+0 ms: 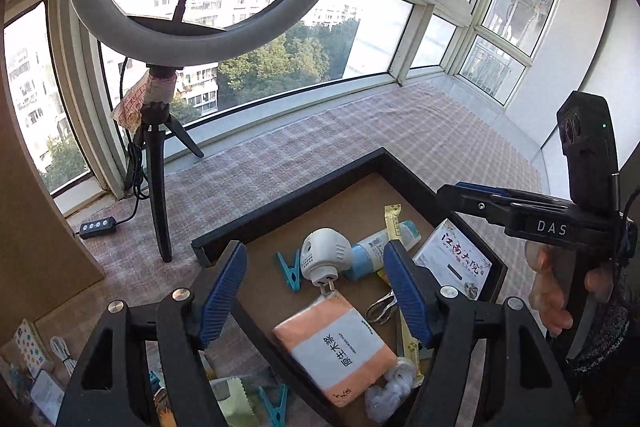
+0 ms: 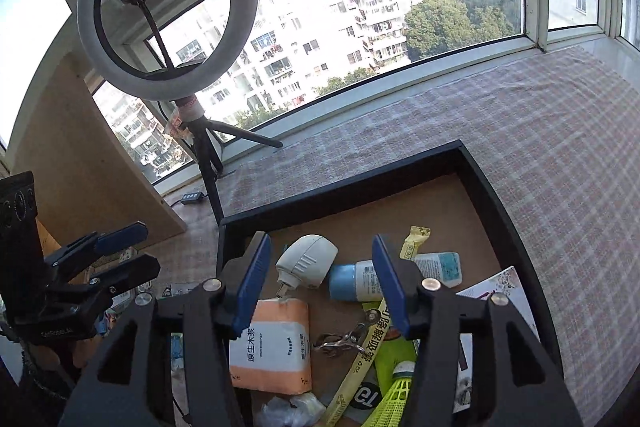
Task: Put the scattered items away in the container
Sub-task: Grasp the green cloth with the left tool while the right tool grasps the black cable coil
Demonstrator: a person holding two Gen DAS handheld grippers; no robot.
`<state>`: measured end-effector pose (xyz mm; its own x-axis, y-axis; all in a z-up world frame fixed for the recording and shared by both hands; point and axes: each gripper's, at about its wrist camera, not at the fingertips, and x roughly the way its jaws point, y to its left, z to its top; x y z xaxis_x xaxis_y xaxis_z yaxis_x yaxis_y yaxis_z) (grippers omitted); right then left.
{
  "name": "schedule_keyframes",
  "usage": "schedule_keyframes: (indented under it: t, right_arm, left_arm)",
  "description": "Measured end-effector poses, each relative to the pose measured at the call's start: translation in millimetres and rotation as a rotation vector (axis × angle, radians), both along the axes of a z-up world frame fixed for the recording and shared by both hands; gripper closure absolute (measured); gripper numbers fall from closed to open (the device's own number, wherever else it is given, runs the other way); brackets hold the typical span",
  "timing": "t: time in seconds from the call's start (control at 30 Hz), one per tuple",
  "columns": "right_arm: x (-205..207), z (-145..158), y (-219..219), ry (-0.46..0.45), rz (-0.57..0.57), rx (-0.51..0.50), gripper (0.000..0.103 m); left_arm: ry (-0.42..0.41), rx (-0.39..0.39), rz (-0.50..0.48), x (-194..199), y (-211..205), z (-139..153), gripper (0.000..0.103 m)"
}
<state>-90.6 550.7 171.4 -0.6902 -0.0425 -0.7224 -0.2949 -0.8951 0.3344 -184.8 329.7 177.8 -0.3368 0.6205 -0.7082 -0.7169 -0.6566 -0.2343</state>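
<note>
A black-walled tray (image 1: 288,185) (image 2: 340,189) with a brown floor holds an orange tissue pack (image 1: 336,343) (image 2: 272,343), a white plug-in device (image 1: 326,255) (image 2: 306,261), a blue-and-white tube (image 1: 380,247) (image 2: 400,277), a teal clothespin (image 1: 290,271), a metal clip (image 2: 340,341), yellow sachets, a card and a yellow shuttlecock (image 2: 394,397). My left gripper (image 1: 316,299) is open and empty above the tray. My right gripper (image 2: 322,287) is open and empty over it too. Another teal clothespin (image 1: 274,405) lies outside the tray's near wall.
A ring light on a black tripod (image 1: 158,187) (image 2: 208,163) stands at the back left on the checked cloth (image 1: 320,131), with its cable remote (image 1: 98,227). A wooden board (image 2: 80,155) leans at the left. Small items (image 1: 36,351) lie at the lower left.
</note>
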Motion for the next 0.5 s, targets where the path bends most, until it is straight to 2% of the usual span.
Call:
schedule_keyframes:
  t: [0.2,0.43,0.5]
  right_arm:
    - [7,13,-23,0.029,0.075,-0.067,0.051]
    - [22,28,-72,0.032,0.245,-0.061,0.051]
    - [28,27,-90,0.017,0.308,-0.065,0.051]
  left_arm:
    - [0.015,-0.002,0.052,5,-56,15,0.038]
    - [-0.015,-0.002,0.150,15,-143,28,0.040]
    - [-0.026,-0.005,0.178,20,-167,29,0.044]
